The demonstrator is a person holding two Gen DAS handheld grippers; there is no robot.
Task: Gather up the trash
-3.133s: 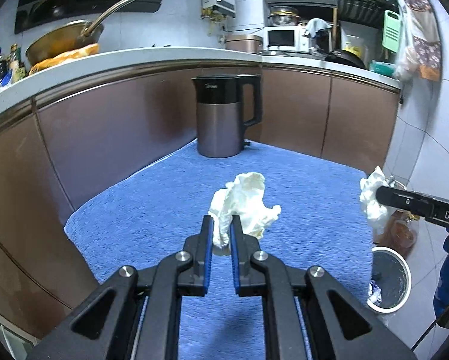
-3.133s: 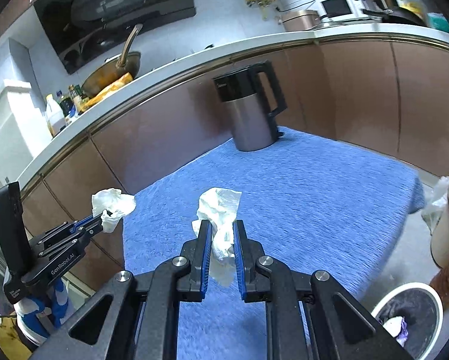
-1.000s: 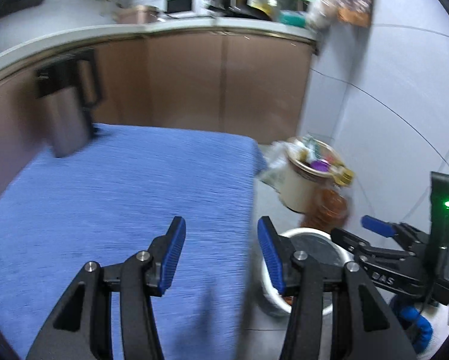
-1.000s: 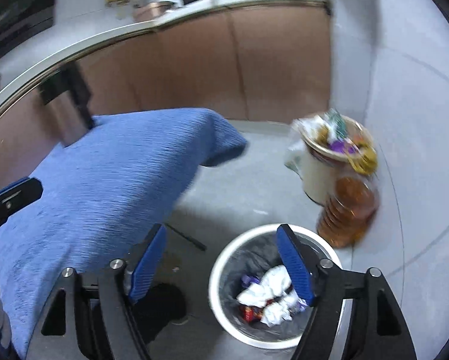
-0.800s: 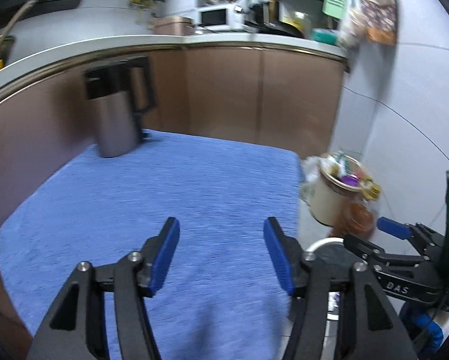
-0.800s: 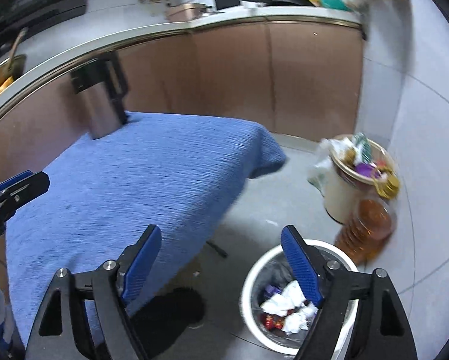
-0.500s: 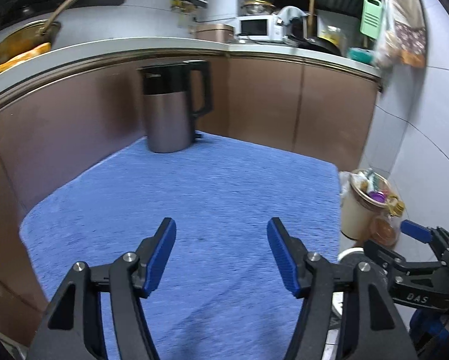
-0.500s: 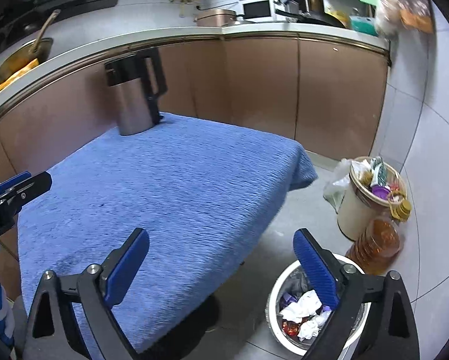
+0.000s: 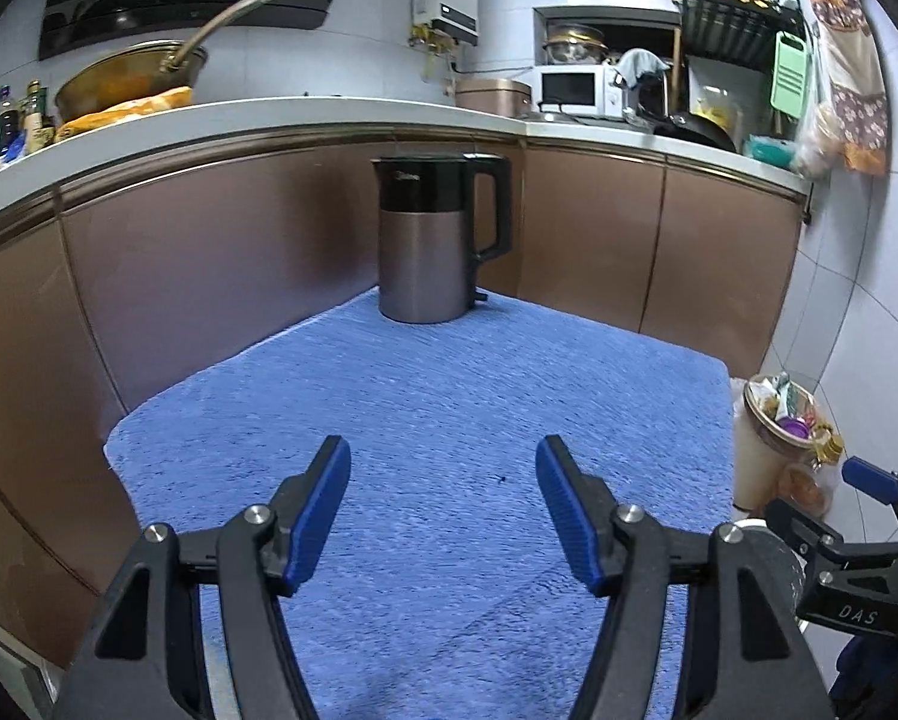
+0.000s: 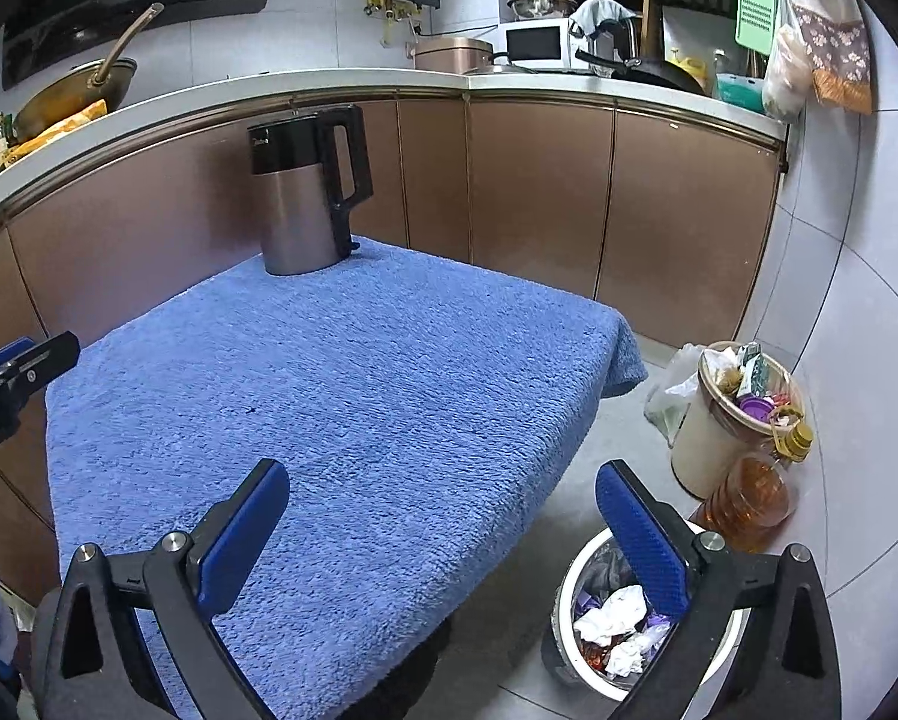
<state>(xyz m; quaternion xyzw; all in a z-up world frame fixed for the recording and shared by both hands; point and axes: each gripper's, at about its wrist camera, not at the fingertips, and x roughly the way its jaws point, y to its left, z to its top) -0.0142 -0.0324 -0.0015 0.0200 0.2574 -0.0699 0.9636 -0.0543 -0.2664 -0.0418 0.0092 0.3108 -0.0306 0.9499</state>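
Note:
My left gripper is open and empty above the near part of the blue towel-covered table. My right gripper is open wide and empty over the table's near right corner. The white-rimmed trash bin stands on the floor under its right finger, with crumpled white tissues and wrappers inside. No loose trash shows on the table. The right gripper also shows at the right edge of the left wrist view, the left one at the left edge of the right wrist view.
A steel and black kettle stands at the table's far edge, also in the right wrist view. Brown cabinets wrap behind. A full cream bucket and an amber jar stand on the floor by the tiled wall.
Both grippers held white tissues, swung over the bin and opened; the tissues now lie in the bin. Both views have swung back left toward the table and kettle.

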